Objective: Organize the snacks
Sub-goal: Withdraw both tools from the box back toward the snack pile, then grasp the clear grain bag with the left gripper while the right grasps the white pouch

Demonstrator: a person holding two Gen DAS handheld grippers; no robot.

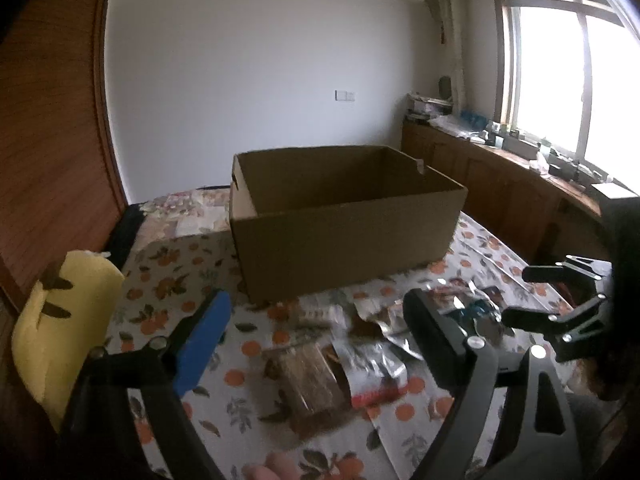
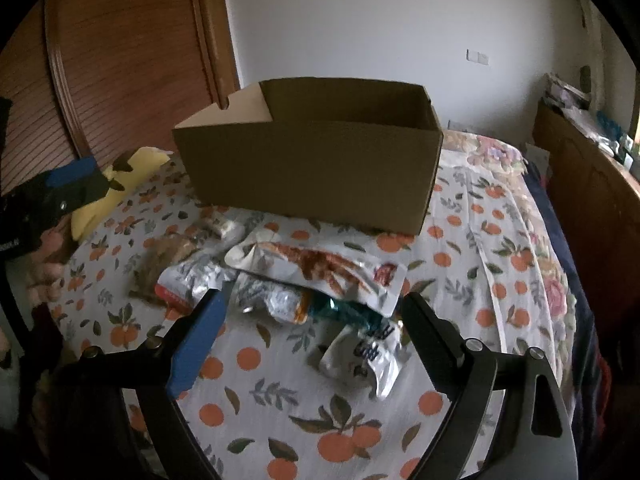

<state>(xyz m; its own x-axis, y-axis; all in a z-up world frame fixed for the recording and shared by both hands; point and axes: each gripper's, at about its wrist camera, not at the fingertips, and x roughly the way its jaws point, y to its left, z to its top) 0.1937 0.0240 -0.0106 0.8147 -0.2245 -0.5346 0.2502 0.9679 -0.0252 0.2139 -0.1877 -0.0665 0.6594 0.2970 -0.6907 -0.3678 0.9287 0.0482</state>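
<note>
An open cardboard box (image 1: 348, 220) is taken as the landmark; it stands on a bed covered with an orange-print sheet (image 2: 256, 360). The snack packets (image 2: 316, 276) are heaped on the sheet directly in front of the box's near wall, none inside it as far as can be seen.

The left hand-held gripper (image 1: 316, 328) is held released, its jaws spread wide and nothing between them. A brown transparent packet (image 1: 312, 384) is seen just below the gap between the jaws, in front of the box's near left corner (motion blur hides its contents).

The right hand-held gripper (image 2: 312, 316) is likewise spread and empty. A large silver pouch with a red picture (image 2: 320, 268) lies just beyond its fingertips, between the gripper and the box. A crumpled silver wrapper (image 2: 368, 356) is located between the jaws, nearer the black finger, well in front of the box.

A yellow plush cushion (image 1: 68, 320) rests to the left of the box.
</note>
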